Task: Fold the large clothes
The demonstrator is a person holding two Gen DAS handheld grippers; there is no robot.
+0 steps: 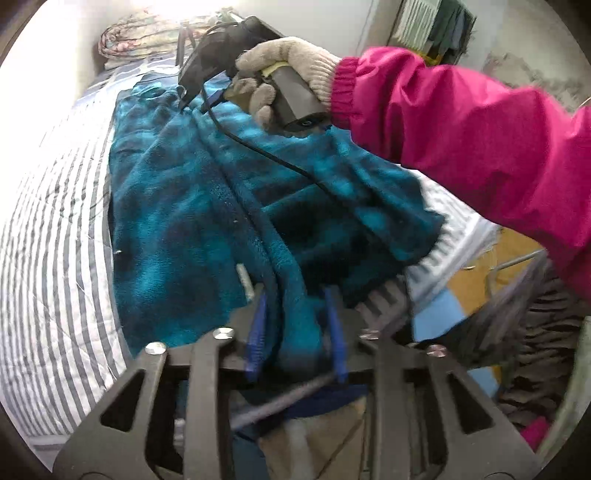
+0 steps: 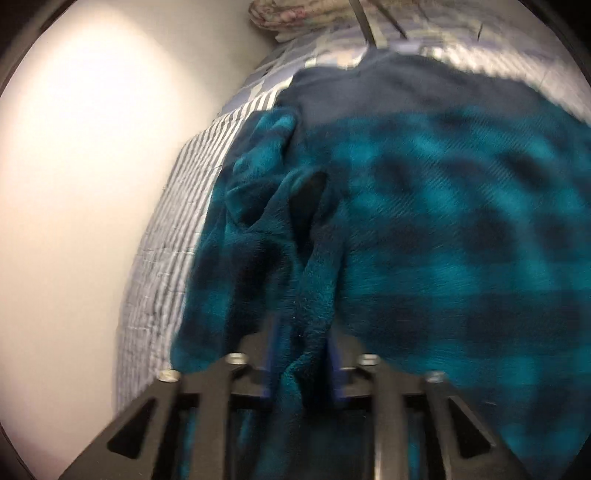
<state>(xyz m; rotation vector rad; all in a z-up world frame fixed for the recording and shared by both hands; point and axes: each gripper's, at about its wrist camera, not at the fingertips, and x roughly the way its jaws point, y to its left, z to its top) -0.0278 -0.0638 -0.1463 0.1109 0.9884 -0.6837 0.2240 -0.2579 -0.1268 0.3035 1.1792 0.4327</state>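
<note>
A teal and dark plaid fleece garment (image 1: 177, 206) (image 2: 443, 221) lies spread along a bed with a grey-and-white striped cover (image 1: 55, 240) (image 2: 177, 229). My left gripper (image 1: 295, 332) is at the garment's near edge, its blue pads apart, with a bunched fold standing loosely between them. At the far end is my right gripper (image 1: 183, 101), held by a gloved hand (image 1: 288, 59), tips down on the cloth. In the right wrist view my right gripper (image 2: 303, 350) has its pads apart with a ridge of fleece between them; blur hides the contact.
A pink sleeve (image 1: 480, 129) reaches across the upper right. A black cable (image 1: 258, 147) trails over the garment. Folded floral bedding (image 1: 129, 37) (image 2: 295, 14) sits at the bed's far end. A pale wall (image 2: 74, 184) runs along one side; clutter (image 1: 535, 314) lies beside the other.
</note>
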